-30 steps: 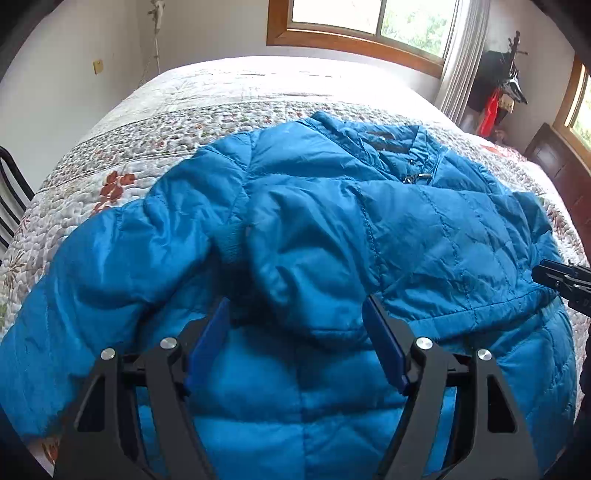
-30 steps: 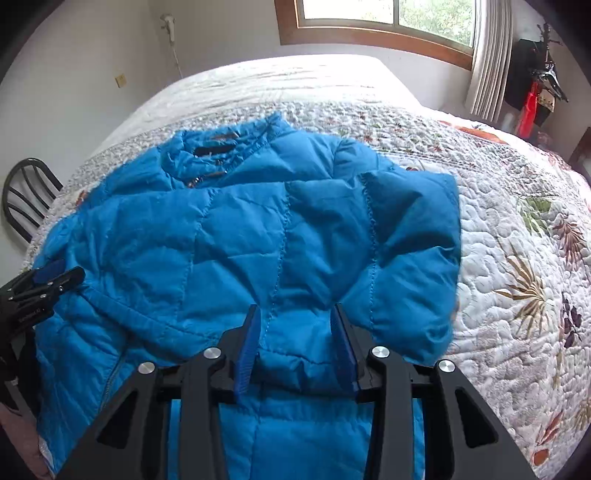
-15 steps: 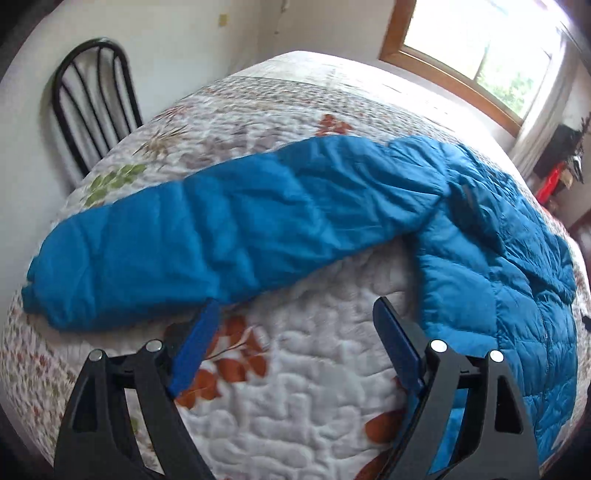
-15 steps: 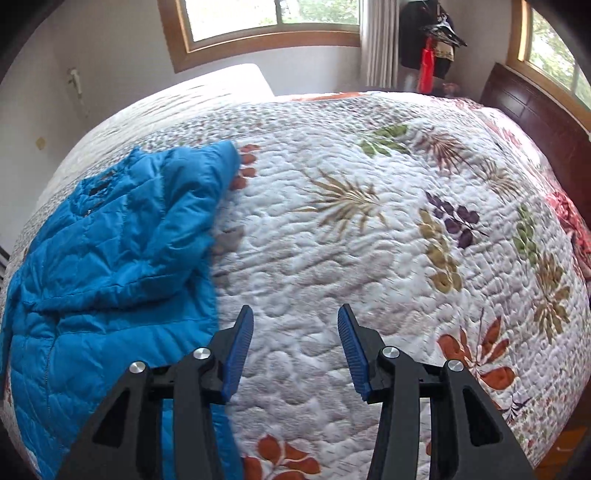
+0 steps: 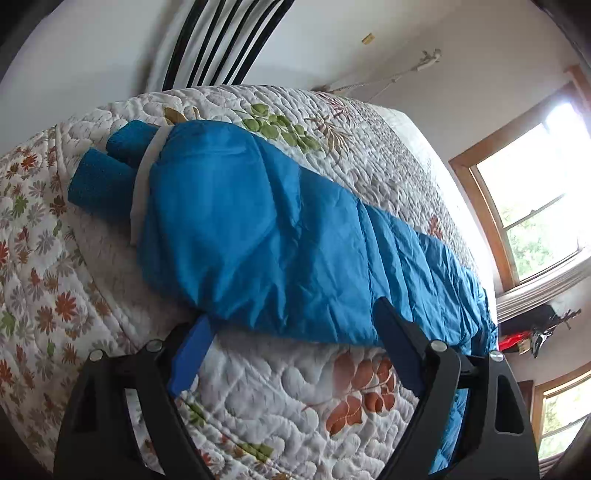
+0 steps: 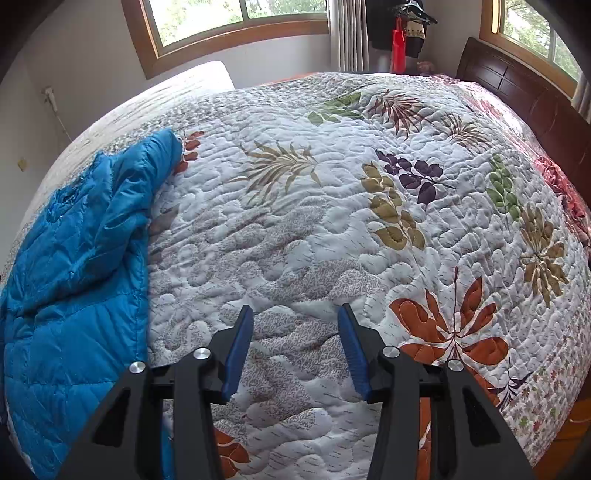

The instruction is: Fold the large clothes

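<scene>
A blue puffer jacket lies on the quilted bed. In the left wrist view its long sleeve (image 5: pixel 266 243) stretches across the quilt, with a darker knit cuff (image 5: pixel 99 181) at the far left end. My left gripper (image 5: pixel 295 321) is open, its fingers just below the sleeve's lower edge, holding nothing. In the right wrist view the jacket's body (image 6: pixel 74 266) lies at the left. My right gripper (image 6: pixel 295 317) is open and empty over bare quilt, to the right of the jacket.
The floral quilt (image 6: pixel 369 221) covers the whole bed. A dark wooden headboard (image 6: pixel 524 99) stands at the right. A black slatted chair (image 5: pixel 221 40) stands beyond the bed edge near the cuff. Windows and hanging clothes (image 6: pixel 402 33) are at the back.
Both grippers have swung away from the jacket's body. The left one turned left onto the outstretched sleeve and closed in on it. The right one turned right over bare quilt.
</scene>
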Demonstrator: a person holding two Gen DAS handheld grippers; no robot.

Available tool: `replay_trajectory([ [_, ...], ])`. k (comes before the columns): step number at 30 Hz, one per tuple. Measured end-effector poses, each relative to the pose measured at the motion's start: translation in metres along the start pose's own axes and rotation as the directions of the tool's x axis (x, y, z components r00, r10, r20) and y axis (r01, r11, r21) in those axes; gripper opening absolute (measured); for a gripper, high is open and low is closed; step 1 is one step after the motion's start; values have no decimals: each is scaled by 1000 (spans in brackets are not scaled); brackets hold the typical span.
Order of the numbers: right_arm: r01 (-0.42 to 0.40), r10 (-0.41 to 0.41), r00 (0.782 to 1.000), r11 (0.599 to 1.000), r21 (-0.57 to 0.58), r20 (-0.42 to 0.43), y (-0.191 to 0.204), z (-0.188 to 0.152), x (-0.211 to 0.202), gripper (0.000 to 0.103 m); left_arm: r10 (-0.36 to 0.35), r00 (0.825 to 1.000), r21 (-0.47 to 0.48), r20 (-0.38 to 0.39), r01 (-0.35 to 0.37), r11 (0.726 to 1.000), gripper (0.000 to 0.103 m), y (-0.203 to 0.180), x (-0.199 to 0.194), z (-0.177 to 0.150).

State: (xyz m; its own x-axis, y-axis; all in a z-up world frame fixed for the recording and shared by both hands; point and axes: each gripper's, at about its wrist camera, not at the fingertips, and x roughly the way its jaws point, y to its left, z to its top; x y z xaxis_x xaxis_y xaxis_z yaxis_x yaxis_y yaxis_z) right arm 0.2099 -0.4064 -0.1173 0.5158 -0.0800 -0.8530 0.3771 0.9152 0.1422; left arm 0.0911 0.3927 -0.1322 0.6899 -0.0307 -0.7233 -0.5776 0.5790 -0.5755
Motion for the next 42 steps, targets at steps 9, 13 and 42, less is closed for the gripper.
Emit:
replay_trajectory([
  [9, 35, -37, 999, 994, 99, 17, -41, -4, -4, 48, 80, 995, -78, 54, -75, 994, 28, 17, 8, 23],
  [13, 8, -11, 1000, 984, 176, 18, -70, -8, -4, 49, 58, 996, -102, 75, -51, 994, 14, 24, 8, 29],
  [42, -148, 158, 986, 976, -157, 49, 51, -26, -21, 49, -227, 919, 815, -322, 391, 429, 40, -380, 40, -231],
])
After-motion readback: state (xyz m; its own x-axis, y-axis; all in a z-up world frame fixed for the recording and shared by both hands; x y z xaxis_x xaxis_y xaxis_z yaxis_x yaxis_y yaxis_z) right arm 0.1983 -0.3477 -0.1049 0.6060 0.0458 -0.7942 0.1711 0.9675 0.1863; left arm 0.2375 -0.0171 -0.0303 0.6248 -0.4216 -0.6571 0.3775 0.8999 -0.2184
